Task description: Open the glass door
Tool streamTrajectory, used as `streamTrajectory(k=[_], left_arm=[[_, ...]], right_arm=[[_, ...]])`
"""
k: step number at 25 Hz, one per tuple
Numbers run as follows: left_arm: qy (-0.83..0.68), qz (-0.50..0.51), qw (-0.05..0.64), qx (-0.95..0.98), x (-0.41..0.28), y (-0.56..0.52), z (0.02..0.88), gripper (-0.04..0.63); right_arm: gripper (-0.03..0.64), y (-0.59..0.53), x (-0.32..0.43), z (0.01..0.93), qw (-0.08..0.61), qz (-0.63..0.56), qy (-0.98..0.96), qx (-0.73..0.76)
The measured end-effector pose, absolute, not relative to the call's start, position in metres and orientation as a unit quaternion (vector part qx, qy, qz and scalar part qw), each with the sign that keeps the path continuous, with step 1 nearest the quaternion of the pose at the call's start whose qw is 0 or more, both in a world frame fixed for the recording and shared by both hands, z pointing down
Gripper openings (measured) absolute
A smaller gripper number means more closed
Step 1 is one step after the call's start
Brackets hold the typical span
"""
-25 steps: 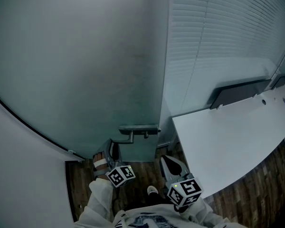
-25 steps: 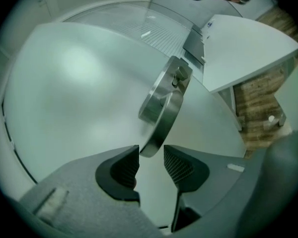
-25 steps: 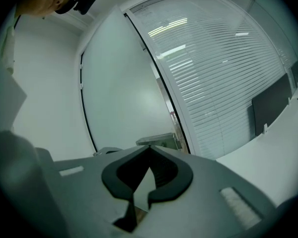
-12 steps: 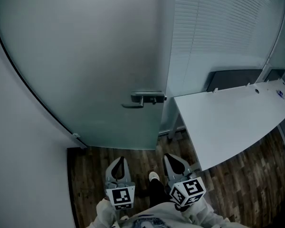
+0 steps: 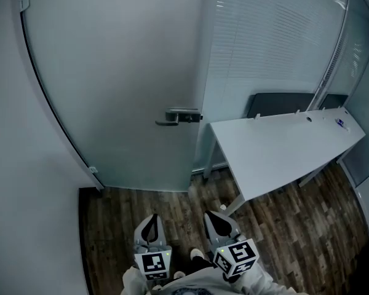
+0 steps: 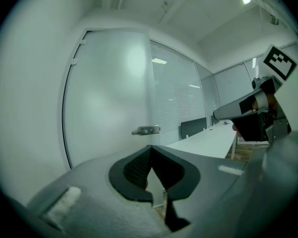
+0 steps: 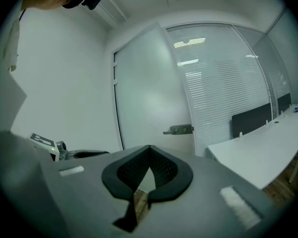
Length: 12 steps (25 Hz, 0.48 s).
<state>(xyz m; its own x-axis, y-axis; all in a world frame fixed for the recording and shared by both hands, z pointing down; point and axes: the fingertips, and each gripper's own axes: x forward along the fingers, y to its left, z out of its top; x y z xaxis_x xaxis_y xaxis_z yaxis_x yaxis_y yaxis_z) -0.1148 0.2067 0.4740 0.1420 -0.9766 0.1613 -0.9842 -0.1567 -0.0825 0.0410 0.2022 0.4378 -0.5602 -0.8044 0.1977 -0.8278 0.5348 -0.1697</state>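
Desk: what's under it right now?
Only the near strip shows: wood floor and a leg at the corner nearest the door. The desk top covers everything farther in, so what lies there cannot be seen.

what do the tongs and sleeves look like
Left tongs and right tongs are grey shells with black ribbed pads. Each carries a white cube with black square markers. The sleeves are pale.
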Motion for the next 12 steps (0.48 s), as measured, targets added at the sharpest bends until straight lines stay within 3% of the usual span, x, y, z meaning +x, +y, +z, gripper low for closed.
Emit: streamTrajectory(k=[12], left_arm=[[-0.638, 0.119, 0.006, 0.760, -0.062, 0.243, 0.461, 0.000]], right_arm=[[0.003, 0.243, 0.077, 0.437, 0.042, 0.146, -0.883, 0.444]])
